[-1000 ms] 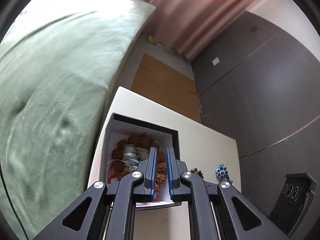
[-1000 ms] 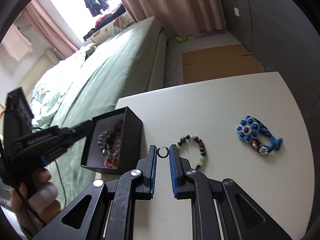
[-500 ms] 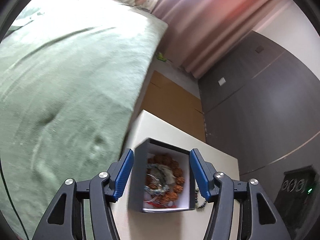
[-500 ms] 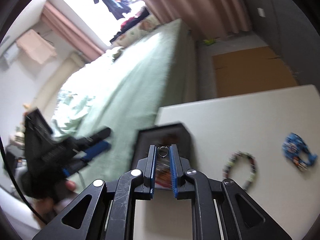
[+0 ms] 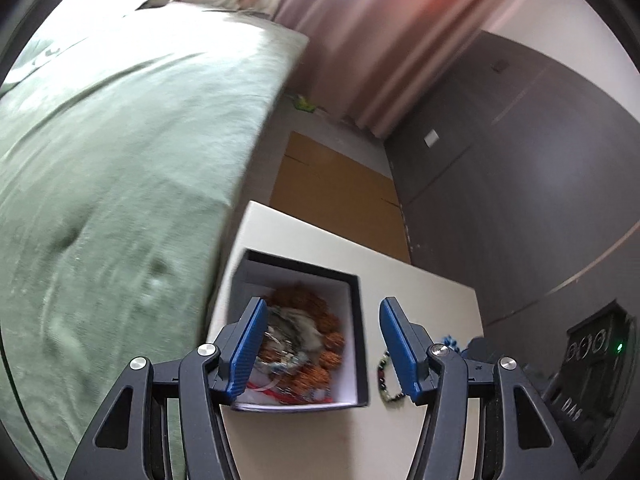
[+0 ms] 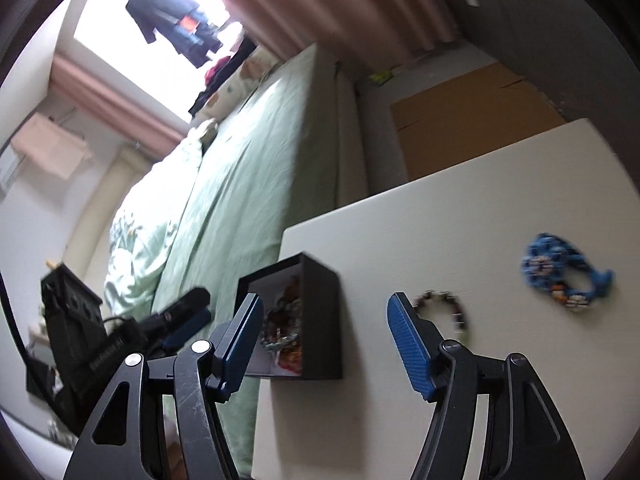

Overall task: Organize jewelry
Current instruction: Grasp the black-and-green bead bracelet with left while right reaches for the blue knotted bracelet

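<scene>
Left wrist view: the left tool (image 5: 320,346) hangs over the black box (image 5: 360,320), pads spread wide and gripping nothing, the box's open top showing between them. Inside sits a heap of jewelry (image 5: 304,340), brown beads and a grey bangle, blurred. The box stands at the counter (image 5: 420,292) edge nearest the green bed (image 5: 120,140). Just right of the box lies a dark beaded bracelet (image 5: 386,380), partly behind the right pad.

Over on the right wrist view, the right tool (image 6: 324,336) has its jaws opening, nothing between the pads. The box (image 6: 320,312) sits behind its left pad, the beaded bracelet (image 6: 444,312) behind the right one, and a blue flowered bracelet (image 6: 560,276) lies well apart on the counter (image 6: 460,220). The left tool (image 6: 188,316) shows at the box's left side.
</scene>
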Action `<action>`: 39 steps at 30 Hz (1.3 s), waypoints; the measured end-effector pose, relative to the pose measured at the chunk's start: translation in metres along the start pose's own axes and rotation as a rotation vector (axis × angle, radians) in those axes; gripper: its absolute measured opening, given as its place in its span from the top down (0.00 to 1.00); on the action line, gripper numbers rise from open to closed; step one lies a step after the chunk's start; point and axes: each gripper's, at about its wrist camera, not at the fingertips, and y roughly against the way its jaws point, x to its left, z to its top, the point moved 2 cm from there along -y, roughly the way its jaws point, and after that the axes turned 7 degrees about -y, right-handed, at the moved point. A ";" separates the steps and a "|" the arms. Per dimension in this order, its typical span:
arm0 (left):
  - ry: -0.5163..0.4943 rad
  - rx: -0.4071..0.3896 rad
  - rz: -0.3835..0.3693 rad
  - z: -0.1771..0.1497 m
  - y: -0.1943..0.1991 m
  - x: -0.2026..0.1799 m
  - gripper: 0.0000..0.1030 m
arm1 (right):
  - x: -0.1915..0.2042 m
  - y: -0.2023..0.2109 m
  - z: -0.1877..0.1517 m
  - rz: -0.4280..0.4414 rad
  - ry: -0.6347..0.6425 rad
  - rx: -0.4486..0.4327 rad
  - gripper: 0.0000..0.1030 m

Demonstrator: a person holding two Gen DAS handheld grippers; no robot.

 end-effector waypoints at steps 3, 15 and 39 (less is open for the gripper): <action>-0.024 0.009 -0.007 -0.006 -0.004 -0.016 0.42 | -0.011 0.017 0.005 -0.040 -0.023 -0.031 0.32; -0.183 0.089 0.005 -0.036 -0.034 -0.082 0.42 | -0.070 0.050 0.015 -0.179 -0.139 -0.023 0.14; -0.492 0.194 0.118 -0.093 -0.111 -0.153 0.54 | -0.168 0.077 0.033 -0.246 -0.402 -0.031 0.05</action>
